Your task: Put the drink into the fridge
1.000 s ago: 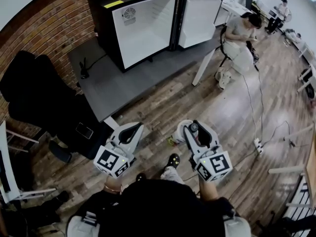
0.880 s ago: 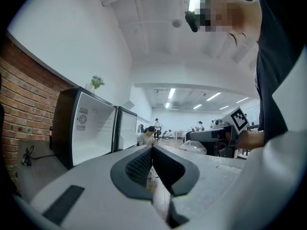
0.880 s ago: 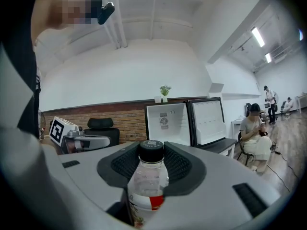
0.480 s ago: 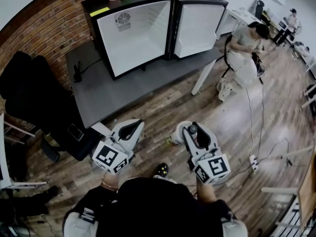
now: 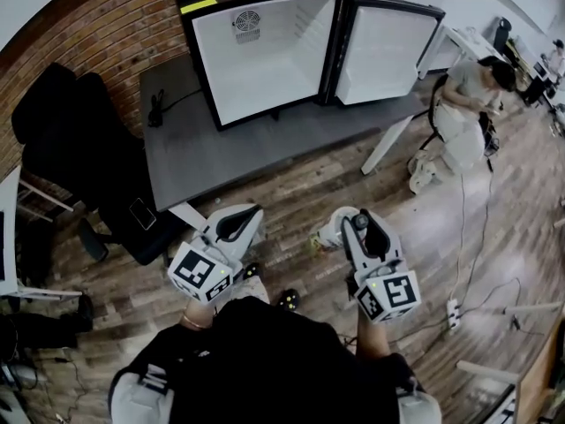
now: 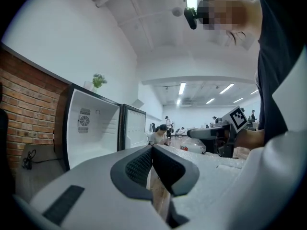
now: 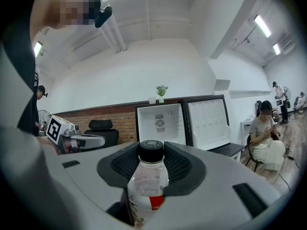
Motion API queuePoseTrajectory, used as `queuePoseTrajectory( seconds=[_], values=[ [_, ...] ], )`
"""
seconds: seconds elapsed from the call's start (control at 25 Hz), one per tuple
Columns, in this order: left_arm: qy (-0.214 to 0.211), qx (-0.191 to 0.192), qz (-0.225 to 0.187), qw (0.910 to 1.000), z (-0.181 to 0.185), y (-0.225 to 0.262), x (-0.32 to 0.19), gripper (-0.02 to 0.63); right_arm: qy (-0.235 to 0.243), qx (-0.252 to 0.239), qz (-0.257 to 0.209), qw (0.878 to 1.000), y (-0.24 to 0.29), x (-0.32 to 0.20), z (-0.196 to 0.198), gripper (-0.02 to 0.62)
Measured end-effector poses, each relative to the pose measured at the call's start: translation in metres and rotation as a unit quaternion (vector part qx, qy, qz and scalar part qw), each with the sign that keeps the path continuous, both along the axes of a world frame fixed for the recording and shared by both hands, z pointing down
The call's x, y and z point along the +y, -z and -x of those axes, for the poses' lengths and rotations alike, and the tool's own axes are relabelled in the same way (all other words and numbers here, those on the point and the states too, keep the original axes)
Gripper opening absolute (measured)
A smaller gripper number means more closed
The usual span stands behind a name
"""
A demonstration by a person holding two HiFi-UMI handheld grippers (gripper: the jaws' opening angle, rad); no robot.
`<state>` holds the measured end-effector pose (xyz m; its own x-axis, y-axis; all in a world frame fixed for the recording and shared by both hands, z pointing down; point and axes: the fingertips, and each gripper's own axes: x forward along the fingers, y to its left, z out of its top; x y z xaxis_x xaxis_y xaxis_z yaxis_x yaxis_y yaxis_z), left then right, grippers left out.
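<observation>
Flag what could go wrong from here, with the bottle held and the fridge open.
1. The right tongs pinch the bottle near its top; the smooth body could swing or slip on the way.
2. The fridge sits far back on the desk, so the reach is long; the bottle may clip the frame or the open door.
3. A cable trails across the floor to the right: a possible trip.

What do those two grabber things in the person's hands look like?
Both the left gripper and right gripper have chunky light-grey shells with black ridged pads on the fingers. Each carries a white cube printed with black square markers. The person wears a dark top.
</observation>
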<state>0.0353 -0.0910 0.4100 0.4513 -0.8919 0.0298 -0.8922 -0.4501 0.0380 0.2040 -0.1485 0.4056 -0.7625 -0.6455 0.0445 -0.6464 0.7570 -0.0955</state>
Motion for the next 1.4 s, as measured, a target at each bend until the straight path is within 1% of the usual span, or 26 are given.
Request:
queuePoseTrajectory(
  seconds=[0.24, 0.52, 0.72, 0.96, 1.2, 1.4],
  values=[
    [0.019, 0.010, 0.000, 0.9998, 0.020, -0.007, -0.027, -0.003, 0.018, 0.004, -0.005, 1.000, 0.002, -0.030, 0.021, 0.150],
    [0.030, 0.015, -0.031, 0.9990, 0.044, 0.006, -0.085, -0.003, 0.039, 0.010, -0.018, 0.999, 0.011, -0.083, 0.052, 0.150],
    [0.054, 0.025, -0.022, 0.9980, 0.069, 0.000, -0.118, -0.004, 0.063, 0.013, -0.022, 0.998, 0.017, -0.123, 0.082, 0.150],
    [0.078, 0.016, -0.019, 0.9966, 0.101, -0.003, -0.152, -0.003, 0.092, 0.016, -0.023, 0.995, 0.015, -0.172, 0.123, 0.150],
    [0.100, 0.019, -0.002, 0.9948, 0.138, -0.010, -0.174, -0.003, 0.121, 0.010, -0.024, 0.992, 0.020, -0.208, 0.170, 0.150],
    [0.107, 0.028, -0.002, 0.9939, 0.162, -0.012, -0.188, -0.003, 0.142, 0.021, -0.030, 0.989, 0.024, -0.230, 0.207, 0.150]
  ],
)
